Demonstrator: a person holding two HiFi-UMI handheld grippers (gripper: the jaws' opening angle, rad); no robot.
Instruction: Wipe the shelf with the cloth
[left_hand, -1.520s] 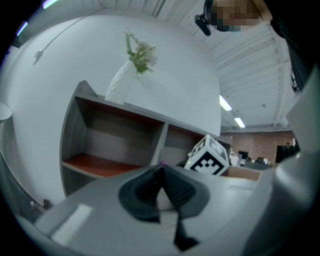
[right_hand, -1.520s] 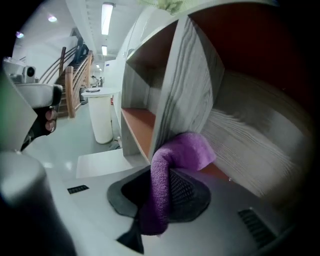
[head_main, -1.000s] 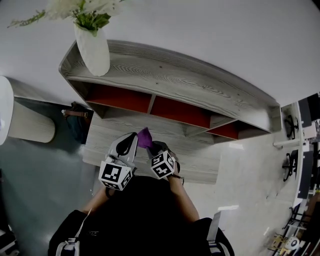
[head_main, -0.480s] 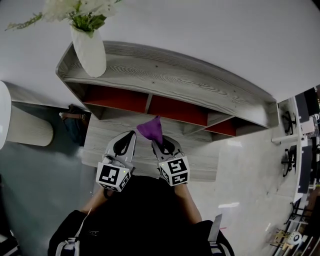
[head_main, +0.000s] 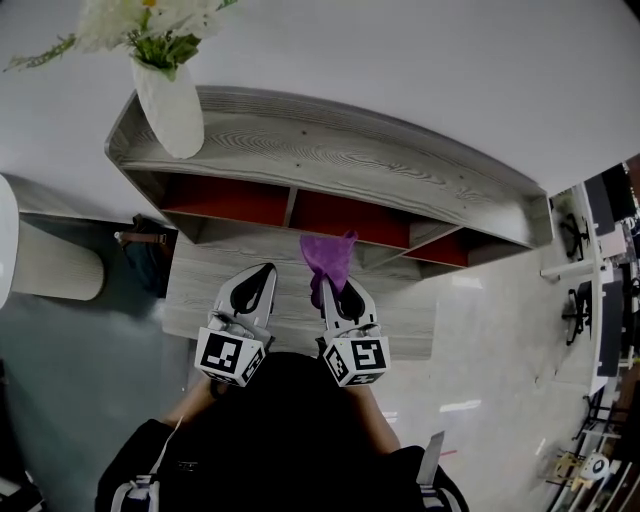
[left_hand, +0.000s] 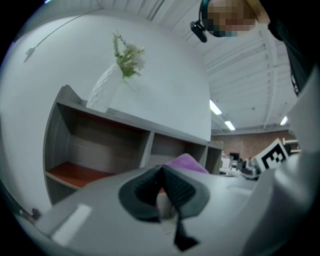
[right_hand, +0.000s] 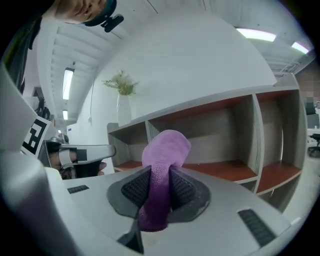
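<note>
While the right hand-held gripper (right_hand: 159, 186) pinches the purple cloth (right_hand: 165, 149) upright, short of the grey shelf (head_main: 330, 158), wiping seems not yet begun; the left hand-held gripper (left_hand: 163, 192) is pressed together, empty.

So the shelf (head_main: 330, 160) is done in grey wood-grain and set flat against a white wall (head_main: 400, 50), with pale glossy floor (head_main: 490, 340) seen off its right end. It's split into three open compartments (head_main: 350, 218) side by side, each floored in red-orange. One thing is parked on the top board: a white vase (head_main: 168, 105), upright at the left end, filled with green and white flowers (head_main: 150, 25).
</note>
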